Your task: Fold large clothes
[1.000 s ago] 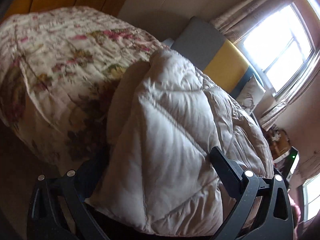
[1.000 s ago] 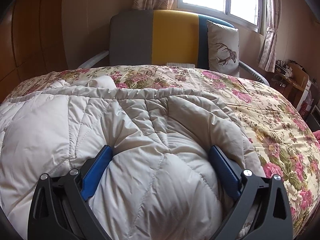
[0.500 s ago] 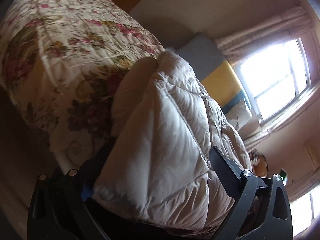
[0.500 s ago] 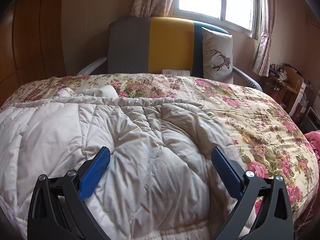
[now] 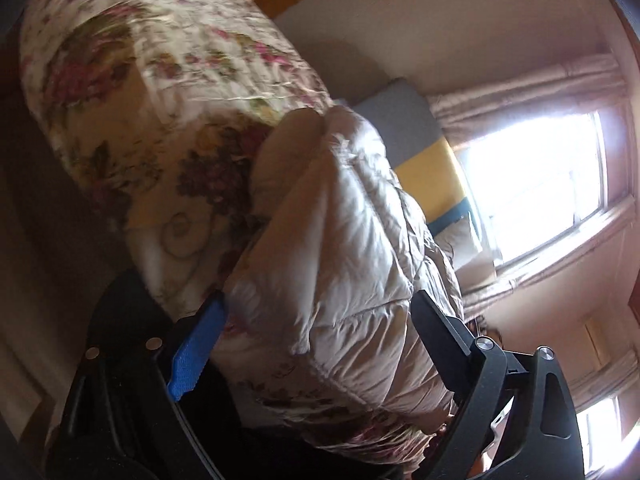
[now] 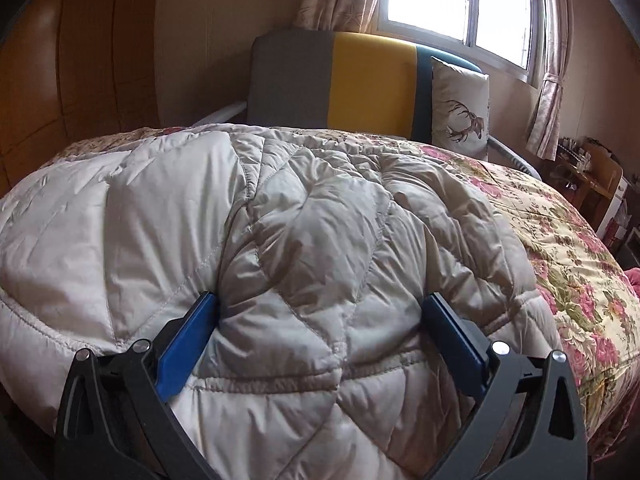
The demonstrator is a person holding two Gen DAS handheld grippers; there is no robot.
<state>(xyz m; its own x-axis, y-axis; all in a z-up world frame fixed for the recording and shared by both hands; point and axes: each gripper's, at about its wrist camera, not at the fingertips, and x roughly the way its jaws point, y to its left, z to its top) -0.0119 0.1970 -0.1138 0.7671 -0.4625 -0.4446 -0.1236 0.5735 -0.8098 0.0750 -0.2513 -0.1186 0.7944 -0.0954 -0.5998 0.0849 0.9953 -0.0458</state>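
A large beige quilted down coat point(image 6: 280, 240) lies spread on a bed with a floral quilt point(image 6: 560, 248). In the left wrist view the coat point(image 5: 340, 248) hangs over the bed's near edge, seen tilted. My left gripper point(image 5: 320, 316) is open, its fingers on either side of the coat's lower edge. My right gripper point(image 6: 320, 312) is open, its blue pads point(image 6: 188, 344) pressed into the puffy fabric on both sides of a bulge near the hem.
A grey, yellow and teal chair point(image 6: 340, 84) with a deer cushion point(image 6: 460, 108) stands behind the bed under a bright window point(image 6: 460, 4). A wooden panel wall point(image 6: 72, 80) is at left. Shelves with clutter point(image 6: 592, 184) stand at right.
The left gripper has tilted and dropped lower along the bed's edge, the coat's edge still between its fingers. The right gripper drew back, then pushed into the coat again.
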